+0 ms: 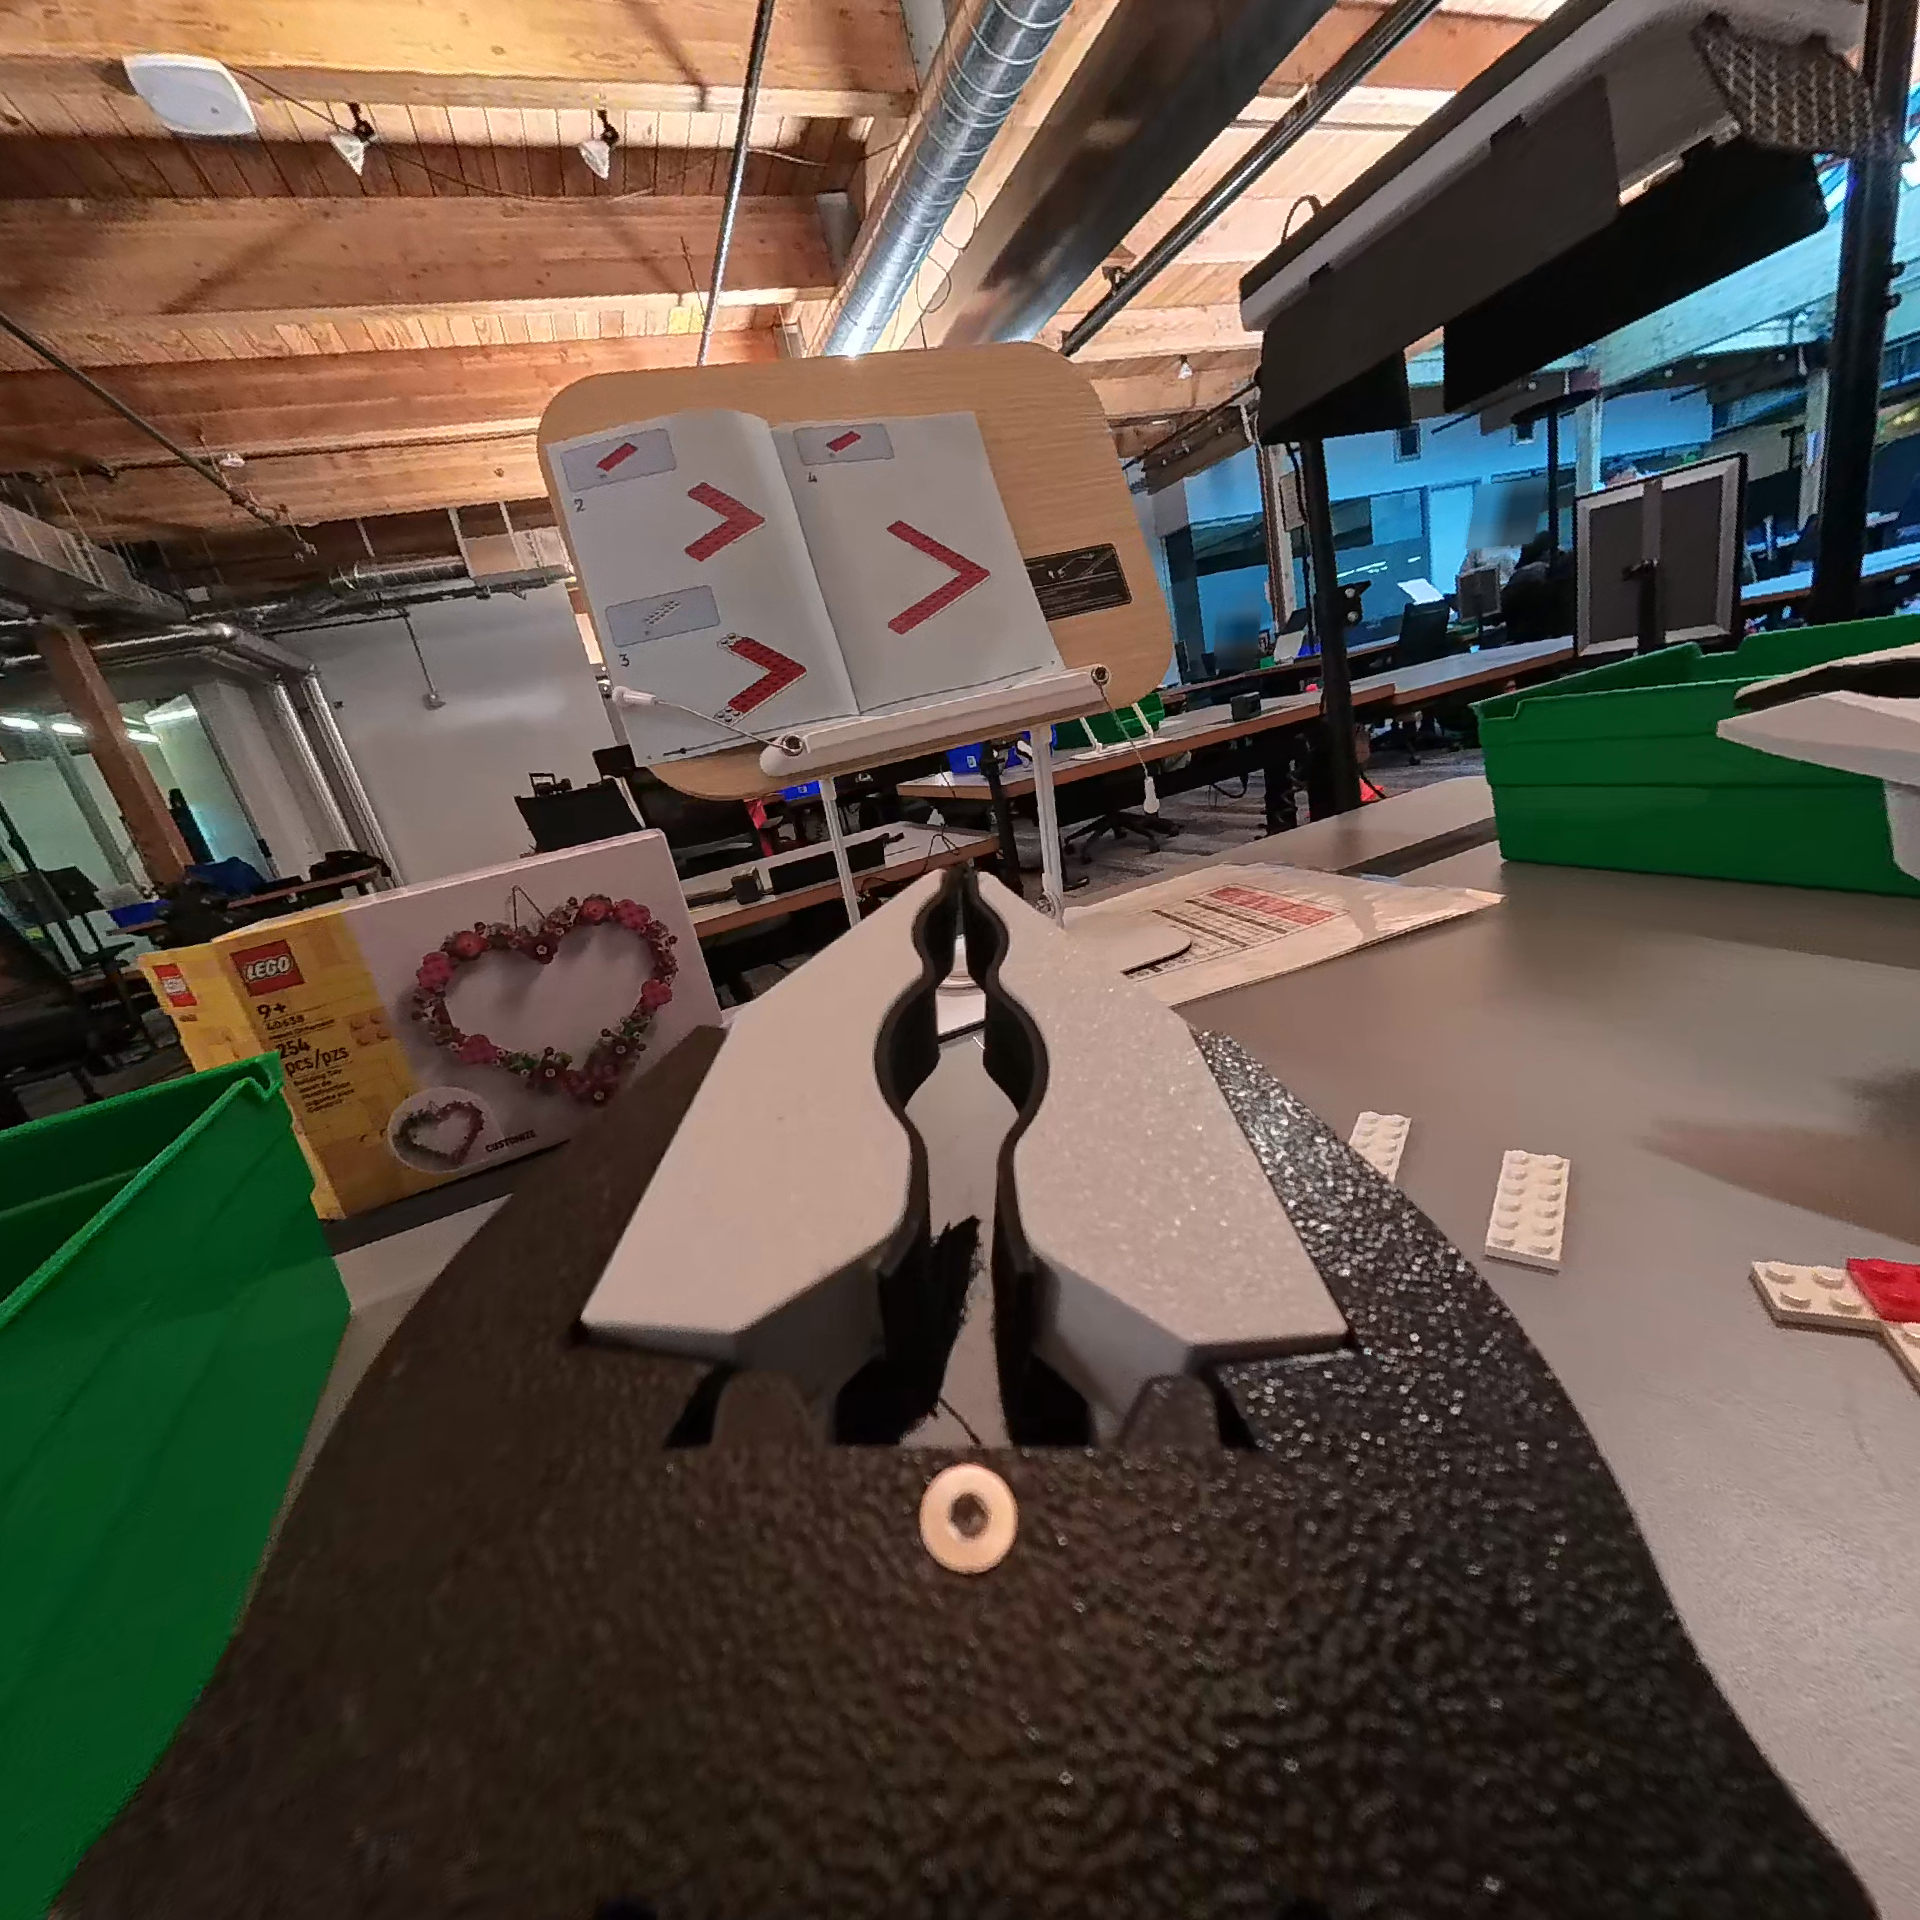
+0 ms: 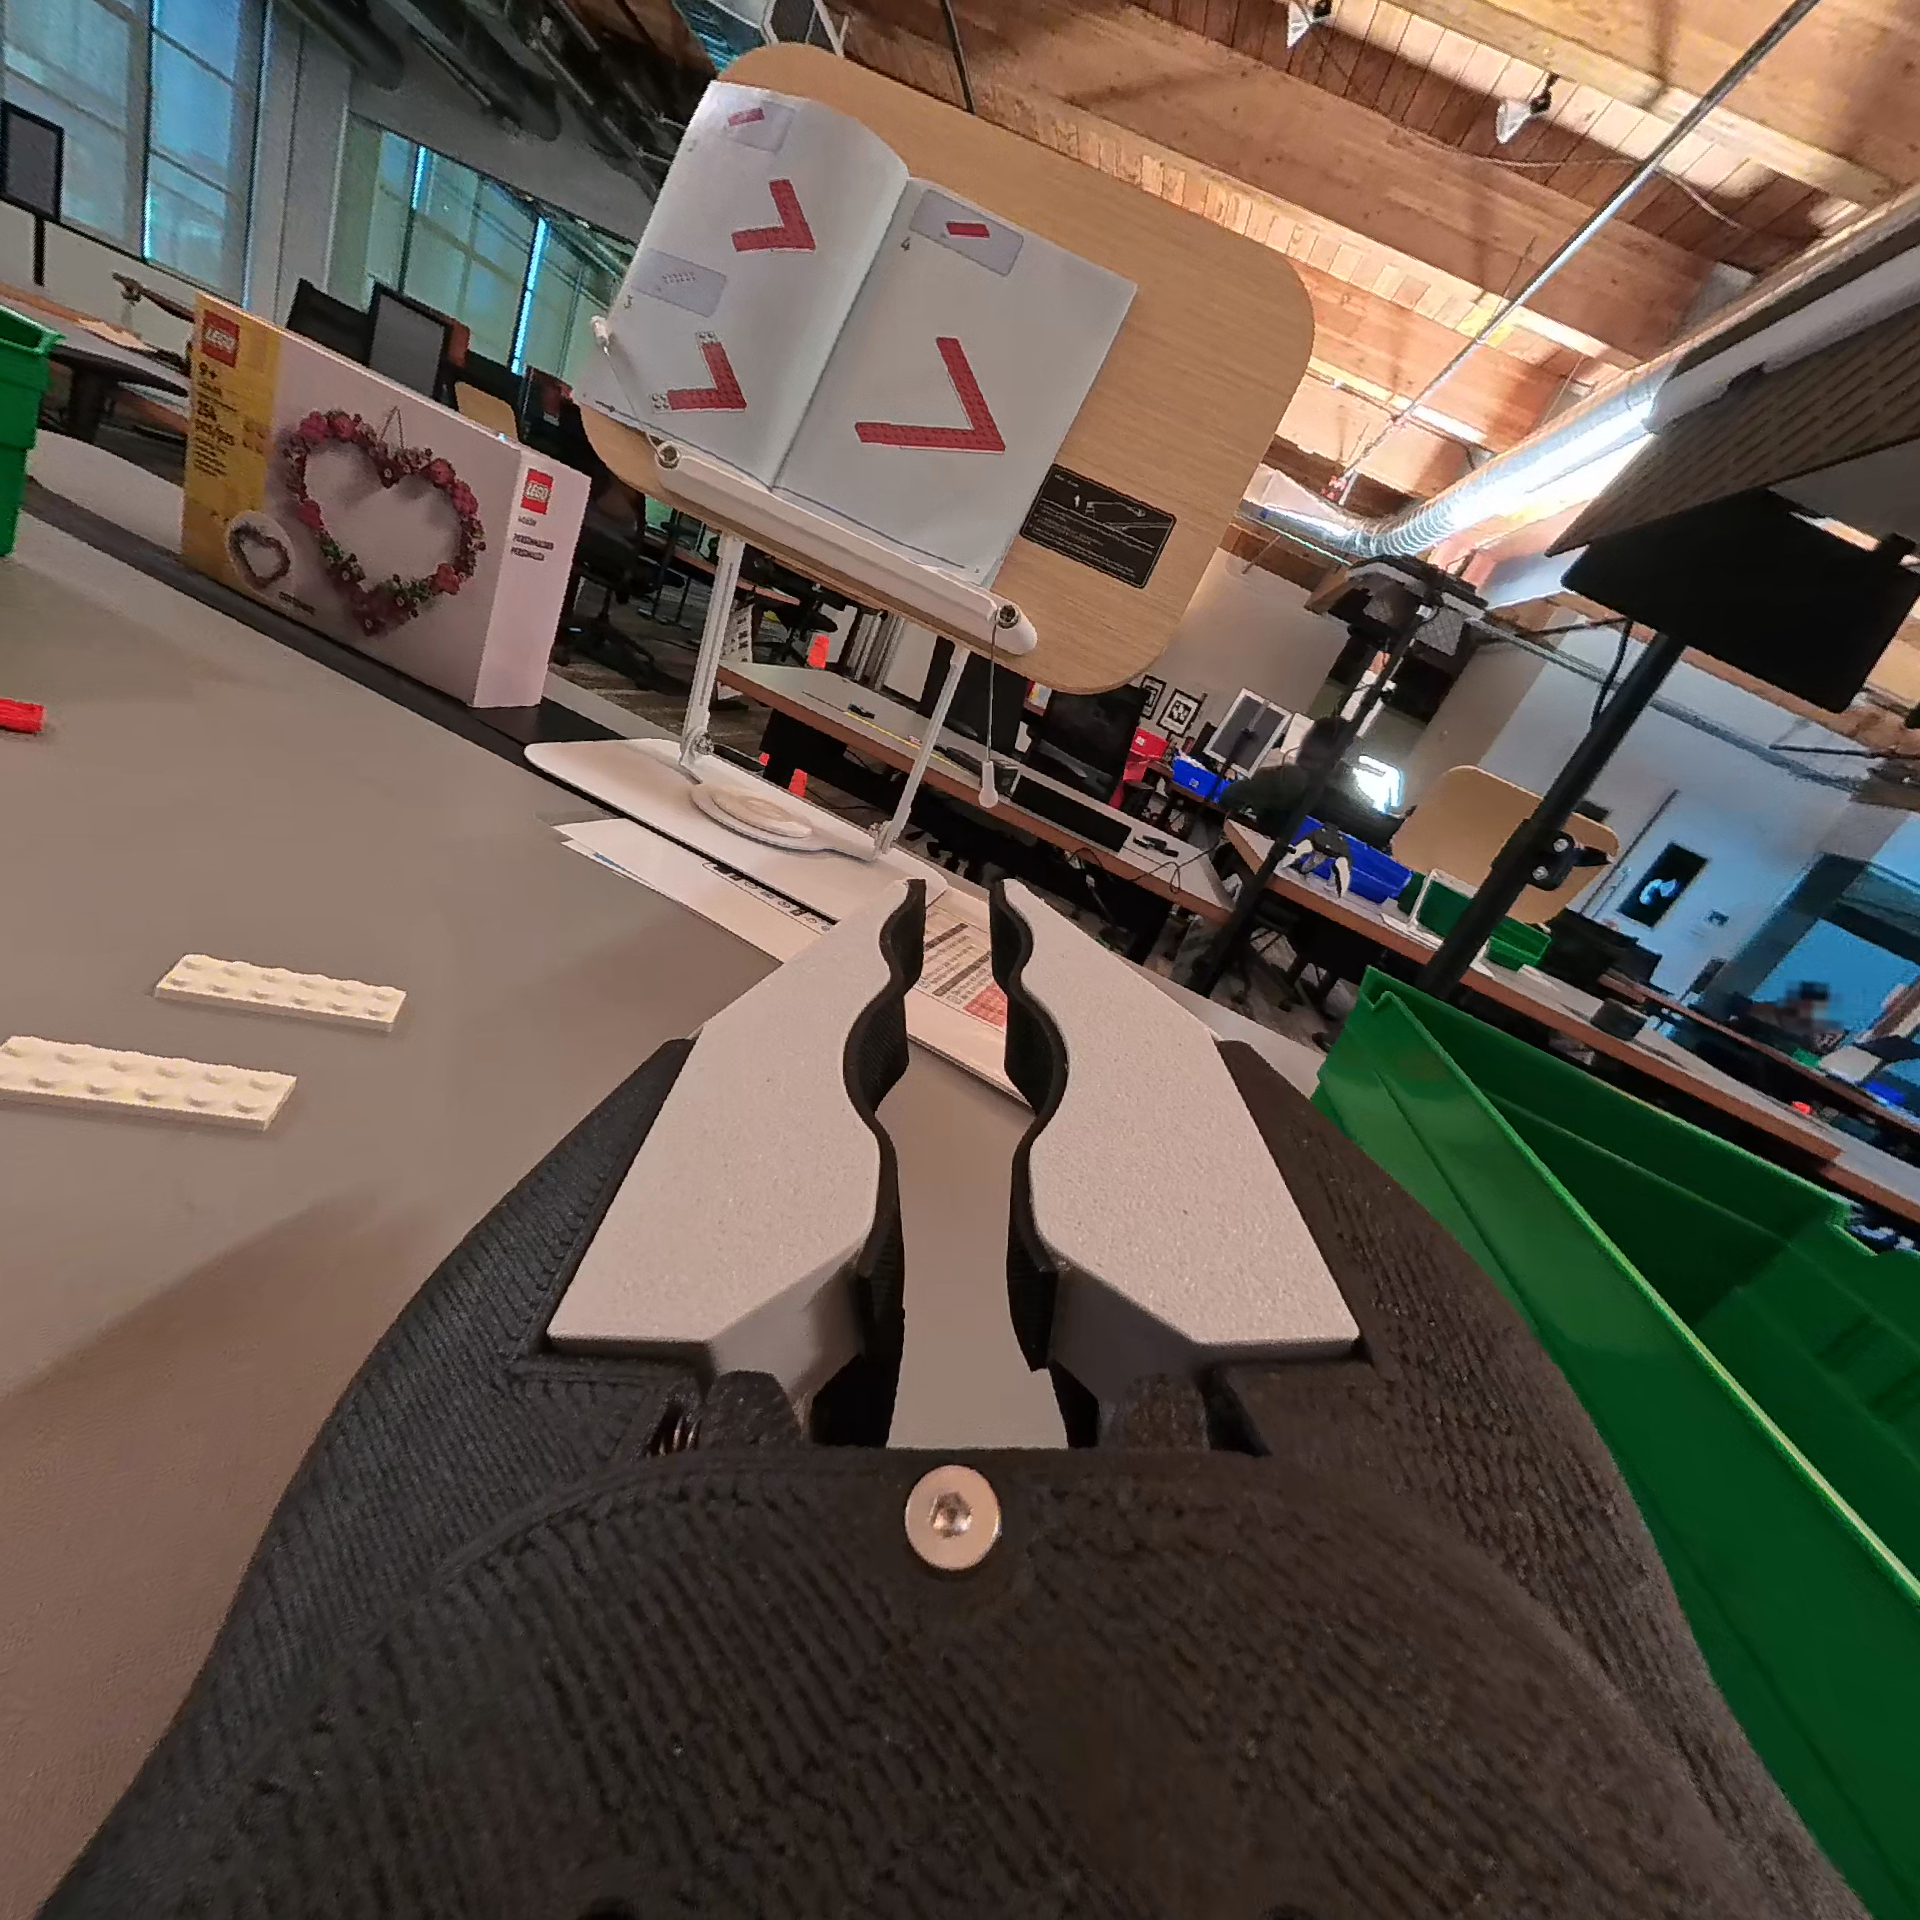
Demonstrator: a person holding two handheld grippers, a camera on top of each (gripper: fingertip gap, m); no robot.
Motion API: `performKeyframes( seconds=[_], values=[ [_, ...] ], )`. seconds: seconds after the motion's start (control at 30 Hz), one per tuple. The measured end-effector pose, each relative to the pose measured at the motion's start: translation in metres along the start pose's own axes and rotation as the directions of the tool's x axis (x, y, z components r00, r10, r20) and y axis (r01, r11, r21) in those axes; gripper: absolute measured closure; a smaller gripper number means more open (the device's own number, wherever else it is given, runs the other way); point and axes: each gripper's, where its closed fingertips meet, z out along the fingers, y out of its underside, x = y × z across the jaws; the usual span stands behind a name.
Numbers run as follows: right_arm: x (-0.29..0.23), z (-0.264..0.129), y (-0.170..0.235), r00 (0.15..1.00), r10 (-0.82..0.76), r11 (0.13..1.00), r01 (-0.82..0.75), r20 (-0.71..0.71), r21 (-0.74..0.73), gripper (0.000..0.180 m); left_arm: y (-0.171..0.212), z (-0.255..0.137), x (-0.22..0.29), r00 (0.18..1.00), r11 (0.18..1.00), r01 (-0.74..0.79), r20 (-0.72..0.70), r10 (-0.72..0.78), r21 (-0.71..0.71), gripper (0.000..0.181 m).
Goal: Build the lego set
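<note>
My left gripper point(image 1: 961, 883) is shut, its fingertips touch and nothing is between them; it is held above the grey table point(image 1: 1558, 1039). To its right lie two white plates point(image 1: 1525, 1208) point(image 1: 1380, 1143) and a white piece joined with a red one point(image 1: 1849, 1299) at the frame edge. My right gripper point(image 2: 956, 899) is open and empty, with a narrow gap between the pads. To its left lie two white plates point(image 2: 281, 992) point(image 2: 140, 1081) and a small red piece point(image 2: 19, 715). The open instruction booklet point(image 1: 821, 561) point(image 2: 862, 332) rests on a wooden stand.
The set's box point(image 1: 457, 1018) point(image 2: 364, 509) stands at the back left. Green bins sit at the left point(image 1: 135, 1299), back right point(image 1: 1683, 769) and right point(image 2: 1662, 1299). A printed sheet point(image 1: 1268, 925) point(image 2: 727, 883) lies by the stand's white base point(image 2: 644, 769). My hands' fingertips stand some 30 cm from each other.
</note>
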Motion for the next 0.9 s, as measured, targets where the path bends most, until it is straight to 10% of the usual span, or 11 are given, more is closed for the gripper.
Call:
performKeyframes(
  seconds=[0.9],
  values=[
    [-0.010,0.000,-0.008,0.998,-0.046,0.999,0.045,0.037,0.029,0.168,0.004,0.000,0.001,1.000,0.999,0.029,-0.009,-0.029,-0.016,0.181]
  ],
)
